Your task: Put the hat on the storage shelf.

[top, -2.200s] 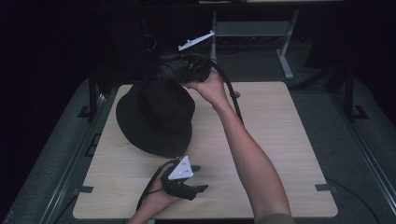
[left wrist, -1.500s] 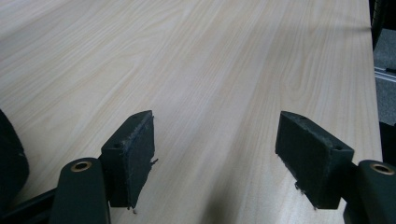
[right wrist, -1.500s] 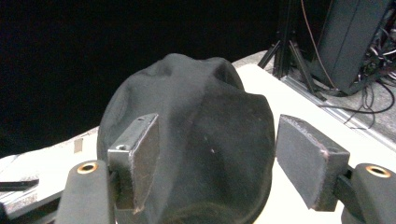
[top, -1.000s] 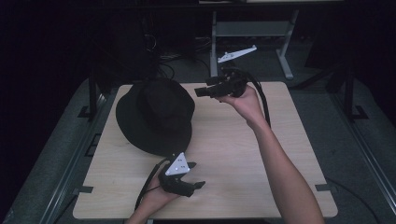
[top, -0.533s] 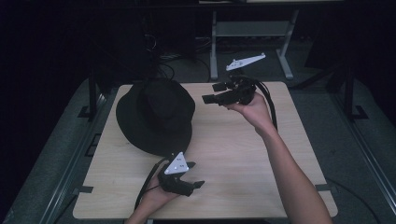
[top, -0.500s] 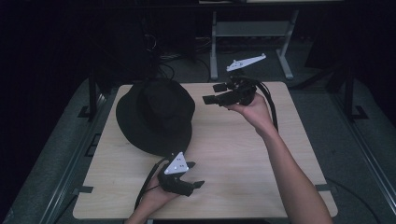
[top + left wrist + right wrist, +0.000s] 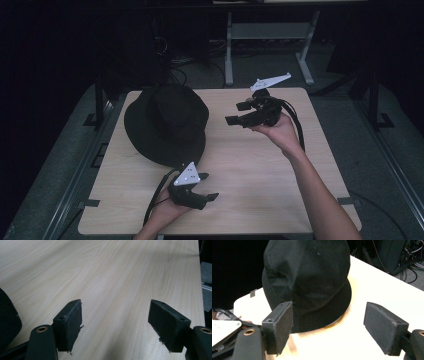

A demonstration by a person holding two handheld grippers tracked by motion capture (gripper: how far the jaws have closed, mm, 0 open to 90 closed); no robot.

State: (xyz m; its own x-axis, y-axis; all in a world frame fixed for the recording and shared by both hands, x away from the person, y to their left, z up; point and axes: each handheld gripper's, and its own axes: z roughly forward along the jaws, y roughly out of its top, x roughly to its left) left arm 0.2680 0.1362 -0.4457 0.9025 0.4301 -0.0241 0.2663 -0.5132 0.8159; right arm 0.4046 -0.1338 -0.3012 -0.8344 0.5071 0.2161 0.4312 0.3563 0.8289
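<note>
- A black hat [image 7: 166, 122] is sitting crown-up on the left half of the pale wooden table [image 7: 260, 170], its brim lying flat on the wood.
- The right gripper [image 7: 234, 114] is hovering above the far right part of the table, held in the person's right hand [image 7: 277, 131], with its jaws pointing toward the hat and well apart from it.
- In the right gripper view the hat [image 7: 308, 280] is standing ahead of the jaws, and a thin orange-brown edge [image 7: 333, 324] is peeking out under the brim.
- The right gripper's jaws have just been opening; they are standing wide apart with nothing between the pads [image 7: 283, 326].
- The left gripper [image 7: 207, 192] is resting low near the front edge of the table, just in front of the hat's brim, and is pointing right.
- Its jaws are spread wide too, with only bare table [image 7: 120, 277] between them; a dark curve of the hat [image 7: 7, 317] is showing at the left edge of the left gripper view.
- A cable is trailing from each gripper along the person's forearms.
</note>
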